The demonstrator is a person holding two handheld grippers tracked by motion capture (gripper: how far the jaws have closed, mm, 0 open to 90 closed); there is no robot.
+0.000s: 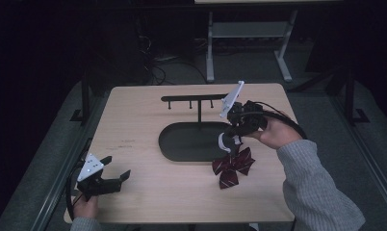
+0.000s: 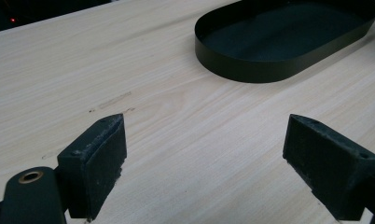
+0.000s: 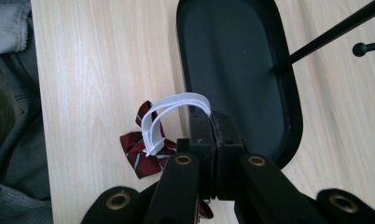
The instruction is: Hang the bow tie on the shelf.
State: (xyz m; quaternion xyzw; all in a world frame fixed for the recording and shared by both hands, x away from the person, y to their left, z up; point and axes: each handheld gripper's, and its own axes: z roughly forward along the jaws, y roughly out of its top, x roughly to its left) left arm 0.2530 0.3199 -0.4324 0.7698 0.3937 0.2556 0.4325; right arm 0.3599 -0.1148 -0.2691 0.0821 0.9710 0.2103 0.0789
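Left gripper [image 1: 115, 168] sits near the table's [image 1: 134, 120] front-left corner, jaws wide, nothing between the rough black pads. Pale wood-grain tabletop. Mid-table: oval matte-black tray [image 1: 182, 142] with a thin black peg rack [image 1: 196, 99] rising from it. Right gripper [image 1: 228, 139], beside the tray's right end, jaws clamped on a white elastic strap [image 3: 176, 103]; striped dark-red fabric bow tie [image 1: 232, 166] hangs from it, touching the tabletop toward the front-right.

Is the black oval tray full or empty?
Empty: the tray shows a bare dark floor, apart from the stand's post; the striped bow lies beside it.
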